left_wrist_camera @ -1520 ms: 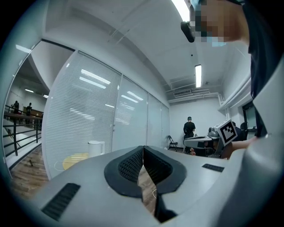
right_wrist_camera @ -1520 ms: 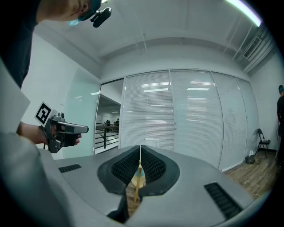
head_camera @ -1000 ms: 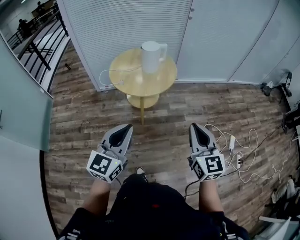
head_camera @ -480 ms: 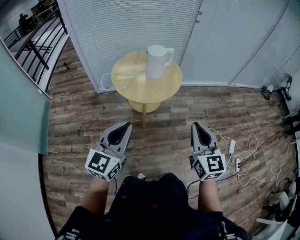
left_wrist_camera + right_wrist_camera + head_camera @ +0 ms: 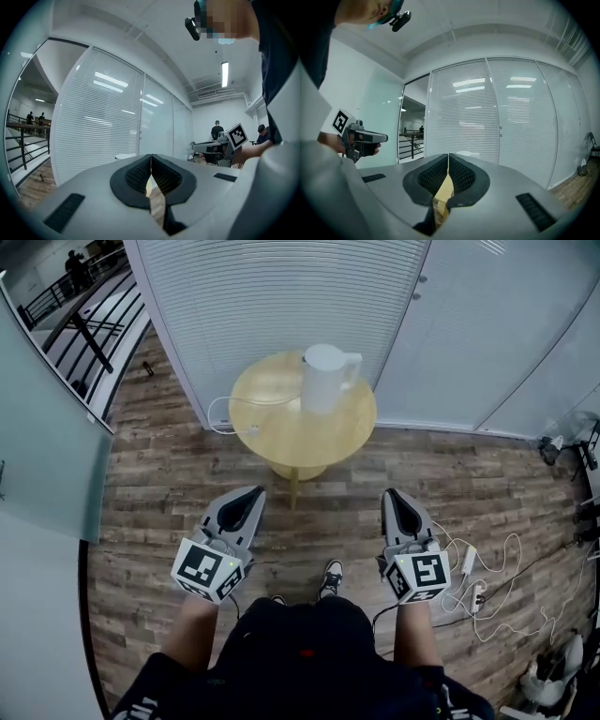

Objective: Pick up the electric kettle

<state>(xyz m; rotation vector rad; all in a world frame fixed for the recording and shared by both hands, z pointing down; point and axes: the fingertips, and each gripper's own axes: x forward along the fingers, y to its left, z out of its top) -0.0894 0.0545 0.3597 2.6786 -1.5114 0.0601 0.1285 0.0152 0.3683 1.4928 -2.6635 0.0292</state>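
A white electric kettle (image 5: pixel 324 378) with its handle to the right stands at the back of a small round wooden table (image 5: pixel 281 427), against the blinds. Its white cord (image 5: pixel 225 414) hangs off the table's left side. My left gripper (image 5: pixel 251 495) and right gripper (image 5: pixel 395 496) are held level over the wood floor, well short of the table, both shut with nothing in them. In the left gripper view the left gripper (image 5: pixel 151 157) has its jaws together, with the kettle's top (image 5: pixel 125 156) just above them. The right gripper (image 5: pixel 448 157) is shut too.
White blinds and glass panels (image 5: pixel 272 296) close off the space behind the table. A tangle of white cables with a power strip (image 5: pixel 473 573) lies on the floor at the right. A railing (image 5: pixel 84 287) shows at the far left. People stand in the background in the left gripper view.
The table and kettle have come closer and shifted right in the head view as I walk forward. Both grippers keep the same pose, still shut.
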